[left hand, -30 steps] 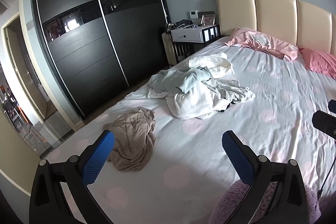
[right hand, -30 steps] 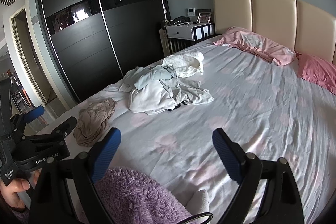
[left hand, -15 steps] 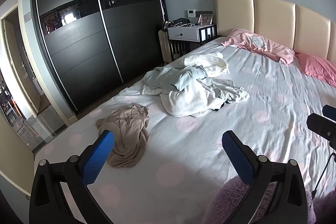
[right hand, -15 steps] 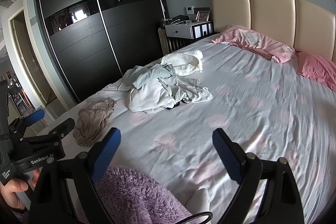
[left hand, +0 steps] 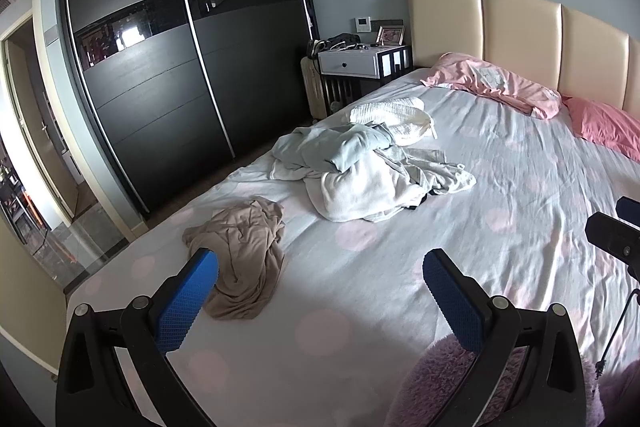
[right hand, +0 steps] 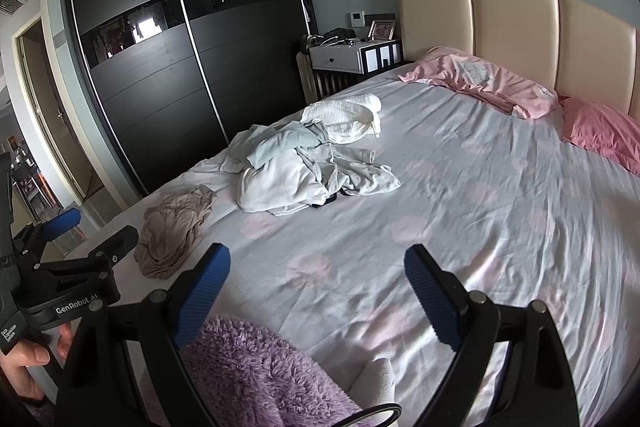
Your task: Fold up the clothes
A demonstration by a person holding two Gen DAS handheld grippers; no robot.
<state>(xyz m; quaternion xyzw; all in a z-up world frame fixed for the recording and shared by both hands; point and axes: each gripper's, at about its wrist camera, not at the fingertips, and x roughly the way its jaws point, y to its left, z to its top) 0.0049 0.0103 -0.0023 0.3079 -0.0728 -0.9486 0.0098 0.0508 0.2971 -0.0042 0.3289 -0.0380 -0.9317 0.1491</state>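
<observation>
A crumpled beige garment (left hand: 244, 255) lies near the bed's left edge; it also shows in the right wrist view (right hand: 176, 229). A heap of white and pale blue clothes (left hand: 368, 171) lies further up the bed, also in the right wrist view (right hand: 308, 167). My left gripper (left hand: 320, 291) is open and empty above the bed, its left finger just in front of the beige garment. My right gripper (right hand: 316, 287) is open and empty above the sheet. The left gripper also shows at the left of the right wrist view (right hand: 76, 259).
The bed (left hand: 500, 207) has a pale sheet with pink dots. Pink pillows (left hand: 496, 87) lie by the cream headboard (left hand: 520, 31). A black sliding wardrobe (left hand: 168, 67) and a nightstand (left hand: 356, 63) stand at the left. A fuzzy purple sleeve (right hand: 256, 379) is at the bottom.
Both views have shifted slightly: the clothes sit a little further left and higher in the left wrist view. Both grippers stay open.
</observation>
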